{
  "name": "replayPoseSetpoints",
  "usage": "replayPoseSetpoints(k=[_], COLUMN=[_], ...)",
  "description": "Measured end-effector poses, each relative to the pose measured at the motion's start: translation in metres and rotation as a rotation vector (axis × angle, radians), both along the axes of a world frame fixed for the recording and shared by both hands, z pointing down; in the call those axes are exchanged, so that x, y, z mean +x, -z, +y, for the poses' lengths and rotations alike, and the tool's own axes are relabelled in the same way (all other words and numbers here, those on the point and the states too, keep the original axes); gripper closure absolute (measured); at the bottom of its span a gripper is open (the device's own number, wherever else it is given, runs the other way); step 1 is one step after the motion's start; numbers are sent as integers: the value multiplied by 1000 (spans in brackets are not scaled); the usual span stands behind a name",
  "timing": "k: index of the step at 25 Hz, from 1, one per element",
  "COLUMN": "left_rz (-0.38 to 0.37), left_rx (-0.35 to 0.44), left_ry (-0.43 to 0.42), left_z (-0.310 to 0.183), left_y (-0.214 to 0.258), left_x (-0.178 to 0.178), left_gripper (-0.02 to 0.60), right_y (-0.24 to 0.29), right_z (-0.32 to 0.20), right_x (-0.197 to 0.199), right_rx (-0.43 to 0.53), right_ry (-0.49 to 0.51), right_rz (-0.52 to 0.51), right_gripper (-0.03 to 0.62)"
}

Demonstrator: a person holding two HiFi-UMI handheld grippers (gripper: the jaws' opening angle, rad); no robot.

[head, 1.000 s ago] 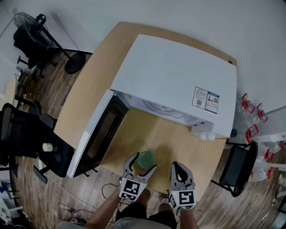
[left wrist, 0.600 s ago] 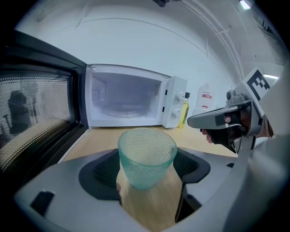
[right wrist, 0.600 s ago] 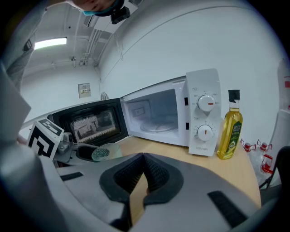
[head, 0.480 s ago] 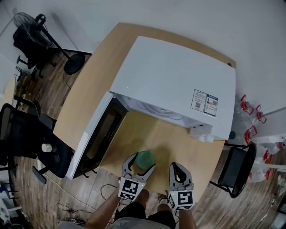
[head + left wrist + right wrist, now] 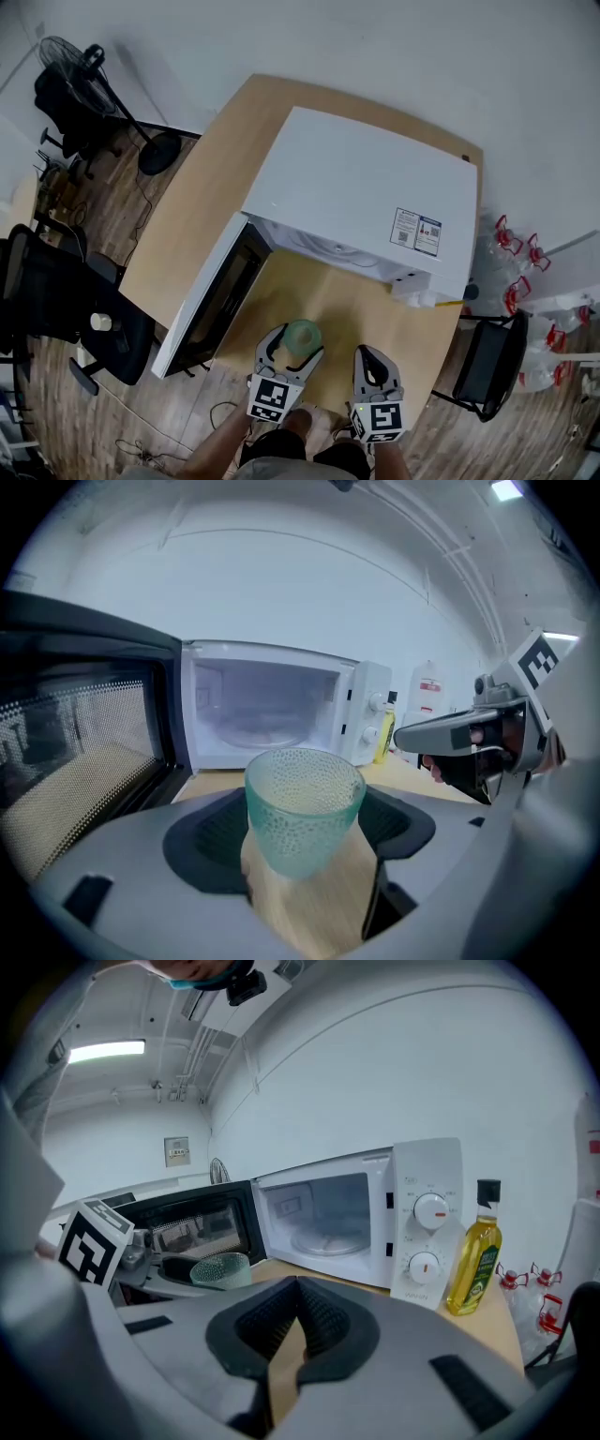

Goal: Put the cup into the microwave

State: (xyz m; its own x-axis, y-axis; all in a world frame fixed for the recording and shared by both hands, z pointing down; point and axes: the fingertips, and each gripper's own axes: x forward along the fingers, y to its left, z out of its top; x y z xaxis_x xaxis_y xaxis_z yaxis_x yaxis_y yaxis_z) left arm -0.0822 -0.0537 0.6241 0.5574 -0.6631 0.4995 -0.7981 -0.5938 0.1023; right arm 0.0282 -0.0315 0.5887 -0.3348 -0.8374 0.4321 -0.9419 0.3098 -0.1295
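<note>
A green textured glass cup (image 5: 303, 336) sits upright between the jaws of my left gripper (image 5: 298, 345), which is shut on it near the table's front edge. In the left gripper view the cup (image 5: 303, 808) fills the gap of the left gripper (image 5: 305, 829), facing the white microwave (image 5: 272, 705). The microwave (image 5: 366, 187) stands open, its door (image 5: 211, 295) swung out to the left and its cavity empty. My right gripper (image 5: 372, 364) hovers to the cup's right, shut on nothing; its own view shows the right gripper (image 5: 298, 1286) with pads together, and the cup (image 5: 220, 1267) at the left.
A yellow oil bottle (image 5: 472, 1255) stands right of the microwave's dials. The wooden table (image 5: 197, 197) carries the microwave. Black office chairs (image 5: 66, 300) and a fan (image 5: 70, 66) stand at the left, and a black folding chair (image 5: 487, 366) at the right.
The head view has shifted a little, so the microwave sits lower and further right in it. The left gripper still holds the cup in about the same place; the right gripper stays shut.
</note>
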Motion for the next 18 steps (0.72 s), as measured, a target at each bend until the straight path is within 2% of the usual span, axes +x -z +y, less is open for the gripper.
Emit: replayPoseSetpoints(k=[18], left_rz=[59], left_rx=[128], left_ry=[-9], left_z=[-22], left_y=[87], left_x=[8], left_gripper=[199], right_y=[63], right_z=[-10], right_x=[-3], right_rx=[125], right_ry=[-29], right_rz=[11], right_gripper=[577])
